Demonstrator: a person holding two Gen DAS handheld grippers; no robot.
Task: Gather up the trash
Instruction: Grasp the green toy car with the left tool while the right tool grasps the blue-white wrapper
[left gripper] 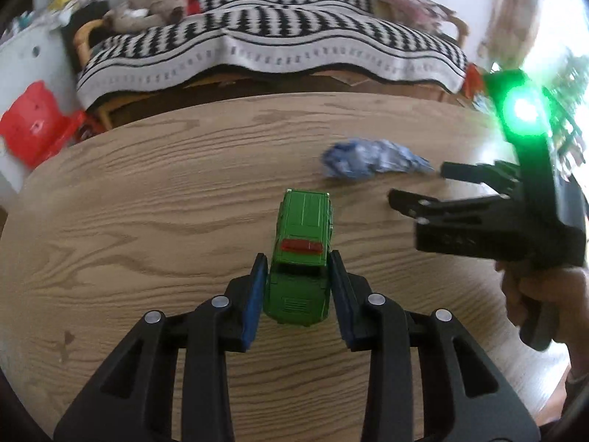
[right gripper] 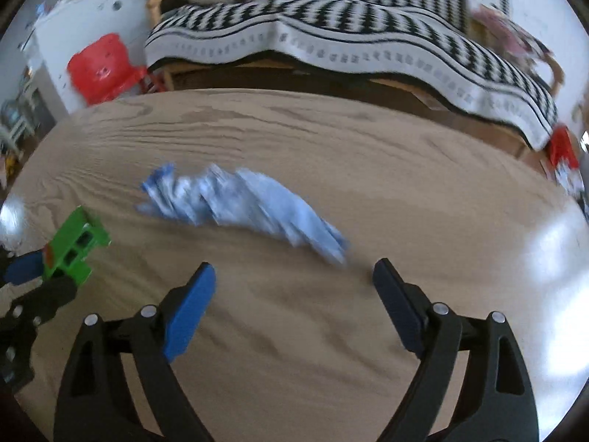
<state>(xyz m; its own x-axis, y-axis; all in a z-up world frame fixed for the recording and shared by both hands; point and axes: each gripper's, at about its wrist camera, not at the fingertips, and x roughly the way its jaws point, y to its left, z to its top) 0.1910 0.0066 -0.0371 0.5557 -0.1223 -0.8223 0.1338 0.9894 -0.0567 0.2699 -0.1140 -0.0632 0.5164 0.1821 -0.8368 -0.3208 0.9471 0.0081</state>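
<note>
Closest to me in the left wrist view, my left gripper [left gripper: 297, 269] is squeezed onto a small green toy truck with a red strip on its roof [left gripper: 302, 250]. One blue pad [left gripper: 256, 294] presses on each side of the truck. The truck points away from me toward 12 o'clock, over the round light wooden table with wavy grain [left gripper: 147, 202]. I cannot tell if its wheels touch the wood.

In the right wrist view, my right gripper [right gripper: 294, 276] is spread wide with nothing between its fingers. It is above the table [right gripper: 331, 140]. Just past its tips, toward 12 o'clock, lies the crumpled pale blue paper wrapper [right gripper: 243, 206], flat on the wood. This is the trash. It looks blurry. The green truck [right gripper: 73, 246] peeks in at 9 o'clock, near the wrapper but not touching it.

From the left wrist view, the wrapper [left gripper: 371, 162] sits at 1 o'clock, a little beyond the truck. The right gripper [left gripper: 416, 188] comes in from 3 o'clock, with one fingertip just beside the end of the wrapper. A bright green light [left gripper: 522, 110] glows on top of it, and a hand [left gripper: 541, 302] holds its handle.

Far off at 12 o'clock is a black and white zigzag blanket on a sofa [left gripper: 272, 44]. At 9 o'clock is a red plastic chair [left gripper: 35, 121].
</note>
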